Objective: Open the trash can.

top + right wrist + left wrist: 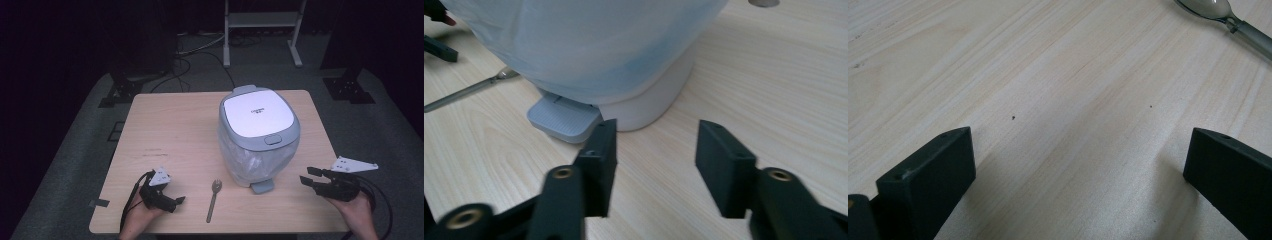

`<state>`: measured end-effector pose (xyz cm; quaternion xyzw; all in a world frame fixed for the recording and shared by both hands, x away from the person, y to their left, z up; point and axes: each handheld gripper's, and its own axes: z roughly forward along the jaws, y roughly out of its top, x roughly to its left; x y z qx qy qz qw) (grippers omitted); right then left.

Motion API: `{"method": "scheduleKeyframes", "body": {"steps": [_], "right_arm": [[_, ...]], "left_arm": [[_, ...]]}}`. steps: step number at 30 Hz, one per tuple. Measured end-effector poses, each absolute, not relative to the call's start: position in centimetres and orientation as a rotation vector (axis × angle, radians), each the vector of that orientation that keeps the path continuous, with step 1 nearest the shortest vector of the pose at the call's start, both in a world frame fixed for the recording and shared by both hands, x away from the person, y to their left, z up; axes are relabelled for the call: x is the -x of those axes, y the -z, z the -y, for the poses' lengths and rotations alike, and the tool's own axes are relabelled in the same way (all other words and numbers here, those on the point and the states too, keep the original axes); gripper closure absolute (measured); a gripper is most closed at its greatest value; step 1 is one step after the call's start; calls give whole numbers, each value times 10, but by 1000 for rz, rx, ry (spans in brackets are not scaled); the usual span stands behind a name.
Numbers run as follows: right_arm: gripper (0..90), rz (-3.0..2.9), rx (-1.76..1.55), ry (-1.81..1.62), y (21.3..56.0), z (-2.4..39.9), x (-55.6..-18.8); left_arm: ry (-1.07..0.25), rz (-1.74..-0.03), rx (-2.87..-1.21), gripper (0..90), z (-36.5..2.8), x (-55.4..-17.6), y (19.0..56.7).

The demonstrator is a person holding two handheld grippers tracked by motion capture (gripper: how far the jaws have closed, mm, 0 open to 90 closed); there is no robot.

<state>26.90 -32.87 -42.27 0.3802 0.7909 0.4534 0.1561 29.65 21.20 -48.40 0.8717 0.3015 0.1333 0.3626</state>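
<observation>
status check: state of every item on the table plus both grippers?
Small white pedal bin with grey-rimmed lid: upright, lid closed, clear liner bag showing through its wall.
Grey foot pedal at the bin's base: not pressed, nothing on it.
Metal spoon: lying flat on the table, untouched.
Pale wooden table: bears the bin and spoon.
Left gripper: open, nothing between its jaws.
Right gripper: open, nothing between its jaws, aimed at the bin's base.

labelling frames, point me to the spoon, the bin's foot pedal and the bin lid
spoon (212, 201), high view, middle of the handle
foot pedal (564, 119), right gripper view, ribbed top face
bin lid (258, 115), high view, white top panel
</observation>
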Motion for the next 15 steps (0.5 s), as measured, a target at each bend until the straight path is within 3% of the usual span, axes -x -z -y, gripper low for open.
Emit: {"method": "scheduleKeyframes", "body": {"steps": [1, 4, 5, 7, 10, 15], "right_arm": [[622, -2263, -1077, -1318, 421, 330, -268], [730, -2266, -1054, -1337, 415, 330, -267], [730, -2266, -1054, -1337, 415, 330, -267], [840, -2264, -1035, -1362, 409, 330, -266], [895, -2257, -1030, -1382, 405, 330, -265], [898, -2254, -1007, -1430, 393, 330, -266]], "left_arm": [[-343, -776, -2244, 0, -212, -296, 484], [-343, -776, -2244, 0, -212, -297, 484], [-343, -776, -2245, 0, -212, -297, 484], [-343, -776, -2245, 0, -212, -297, 484], [-342, -778, -2243, 0, -212, -296, 484], [-343, -775, -2247, 0, -212, -297, 484]]}}
